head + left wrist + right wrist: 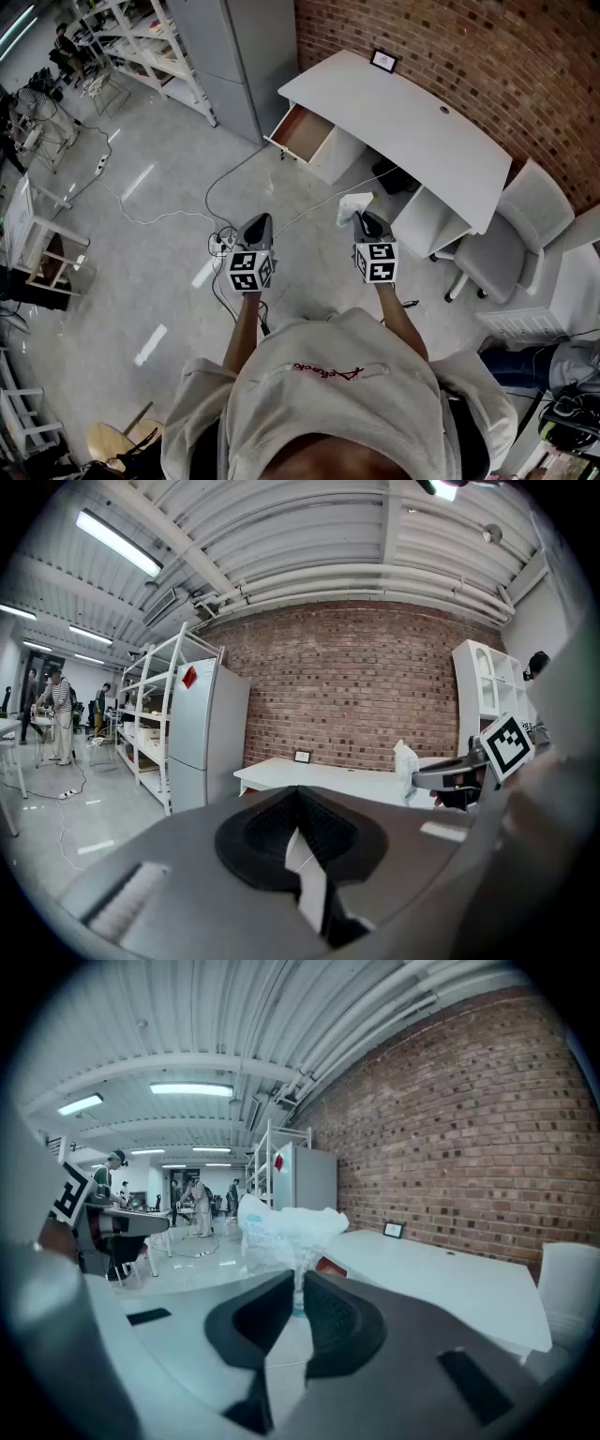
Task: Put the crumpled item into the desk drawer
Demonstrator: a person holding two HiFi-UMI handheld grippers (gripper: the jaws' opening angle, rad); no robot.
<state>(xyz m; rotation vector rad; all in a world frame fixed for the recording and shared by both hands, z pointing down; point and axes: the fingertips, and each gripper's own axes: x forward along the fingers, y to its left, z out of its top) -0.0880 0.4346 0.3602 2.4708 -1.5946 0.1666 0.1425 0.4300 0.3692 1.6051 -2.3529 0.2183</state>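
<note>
The crumpled item [353,206] is a white plastic wrapper with blue print. My right gripper [364,221] is shut on it and holds it in the air in front of the white desk [412,127]. In the right gripper view the wrapper [286,1227] sticks up from between the jaws of the right gripper [298,1283]. The desk drawer [302,133] stands pulled out at the desk's left end, with a brown inside, and shows as a reddish edge [328,1265] beyond the wrapper. My left gripper [256,227] hangs beside it on the left, shut, holding nothing [298,794].
A grey office chair [511,234] stands at the desk's right end. Cables [220,239] and a power strip lie on the concrete floor below the grippers. A grey cabinet [234,56] and white shelves [141,47] stand left of the desk. A small frame [382,61] sits on the desk top.
</note>
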